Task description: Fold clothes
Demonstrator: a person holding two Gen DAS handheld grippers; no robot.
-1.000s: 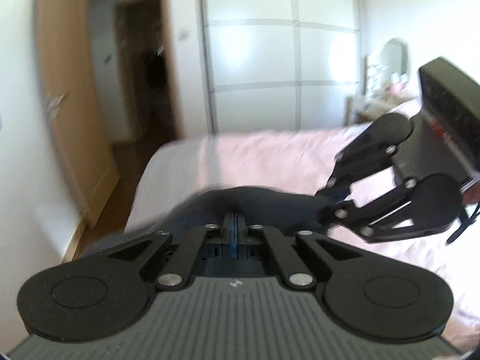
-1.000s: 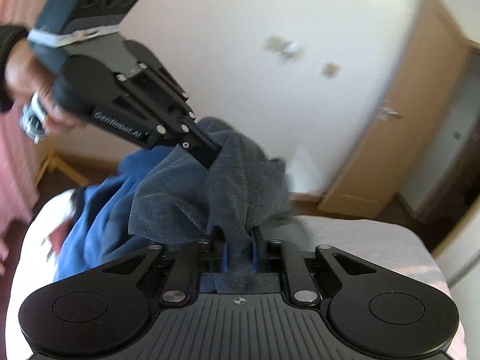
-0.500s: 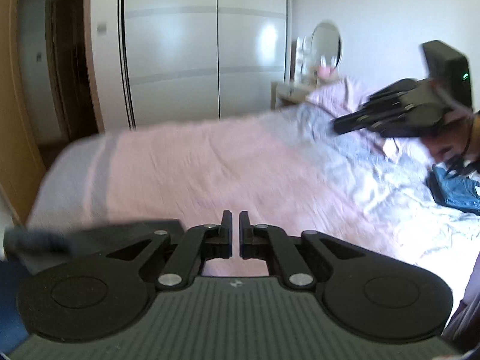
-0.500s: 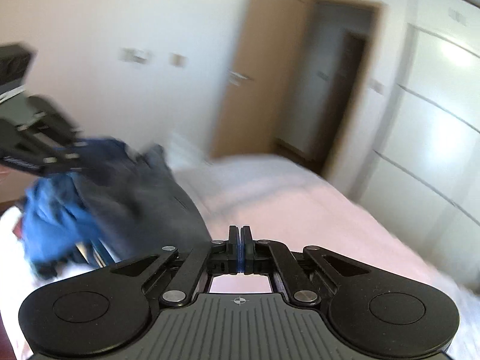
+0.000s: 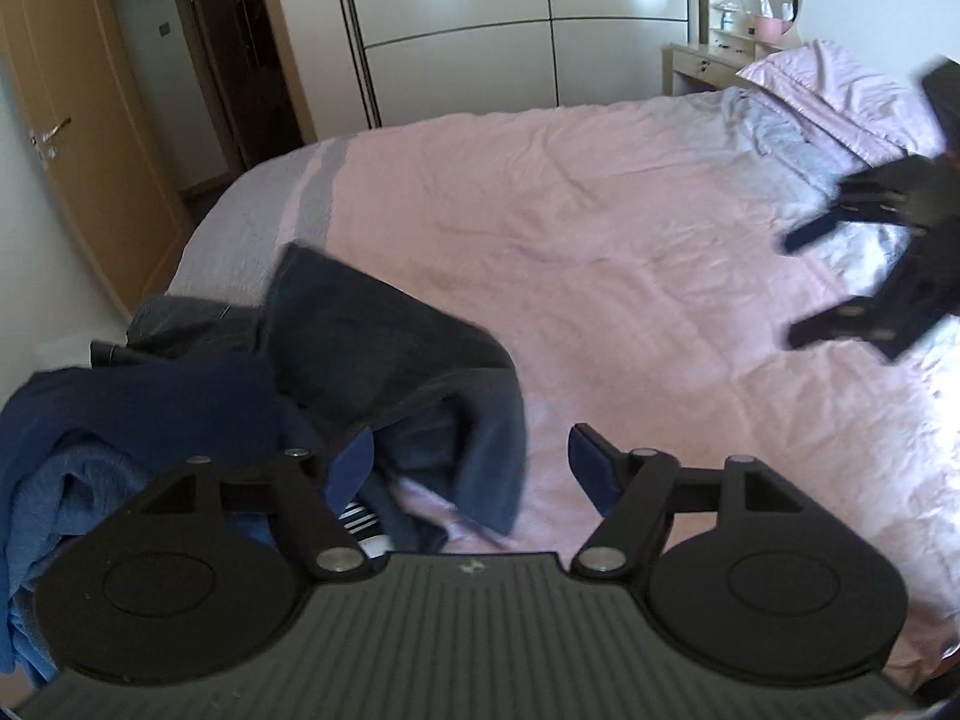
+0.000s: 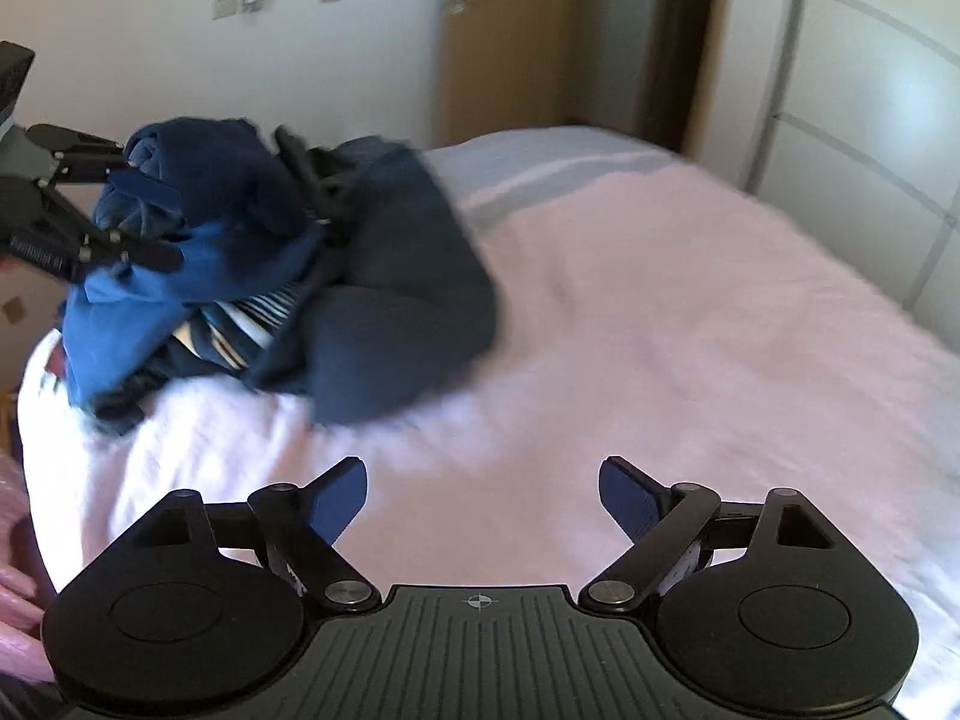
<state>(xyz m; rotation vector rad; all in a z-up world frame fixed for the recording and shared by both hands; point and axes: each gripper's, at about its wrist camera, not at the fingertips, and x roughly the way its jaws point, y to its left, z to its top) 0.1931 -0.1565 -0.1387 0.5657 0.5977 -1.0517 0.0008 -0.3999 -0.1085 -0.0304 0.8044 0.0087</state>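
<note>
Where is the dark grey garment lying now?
In the right wrist view, the dark grey garment lies on the pink bedspread, against the blue clothes pile.

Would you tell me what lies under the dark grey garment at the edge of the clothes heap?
Under the dark grey garment a striped piece and blue clothes peek out, resting on the pink bedspread. What lies deeper in the heap is covered.

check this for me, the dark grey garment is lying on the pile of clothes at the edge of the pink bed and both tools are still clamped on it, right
Not quite. The dark grey garment does lie on the pile of clothes at the edge of the pink bed, but neither tool grips it: the right tool and left tool have just opened, with nothing between the right tool's fingers, as both wrist views show.
</note>
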